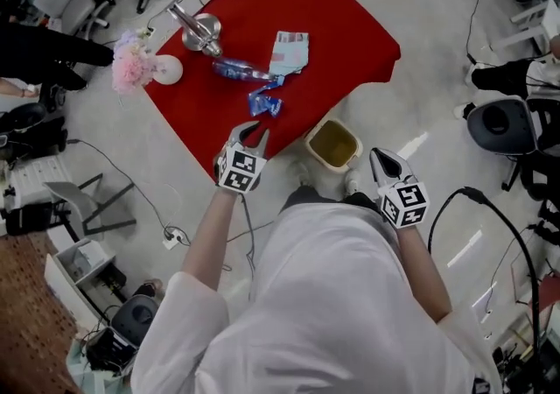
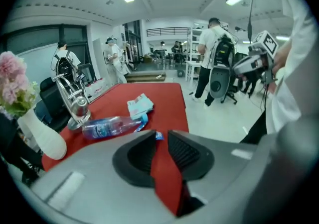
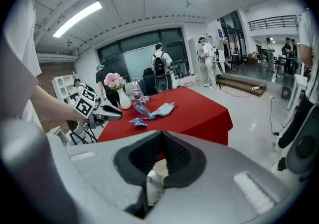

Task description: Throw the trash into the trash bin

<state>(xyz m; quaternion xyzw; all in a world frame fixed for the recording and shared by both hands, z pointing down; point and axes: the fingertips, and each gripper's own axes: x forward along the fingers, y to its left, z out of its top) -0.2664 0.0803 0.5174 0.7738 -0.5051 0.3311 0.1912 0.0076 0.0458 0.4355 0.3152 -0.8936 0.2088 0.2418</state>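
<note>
Left tongs: held over the near edge of the red desk, pointing down at the cloth. The jaws stand a little apart with nothing between them; only red cloth shows through the gap.

Right tongs: held off the desk, above the floor, just right of the bin. The jaw tips meet and grip nothing.

Bin: on the floor against the near edge of the desk, between the two tongs in the head view. It is upright with its mouth open. The contents cannot be made out.

Trash on the desk:
- The blue wrapper lies crumpled nearest the left tongs, just ahead of the jaw tips and apart from them.
- The bottle lies on its side beyond the wrapper. It is clear with a blue label.
- The pale blue packet lies flat just beyond the bottle's cap end.

Other items on the desk: a metal stand at the far left corner, and a white vase with pink flowers at the left edge.

People stand in the room beyond the desk.
</note>
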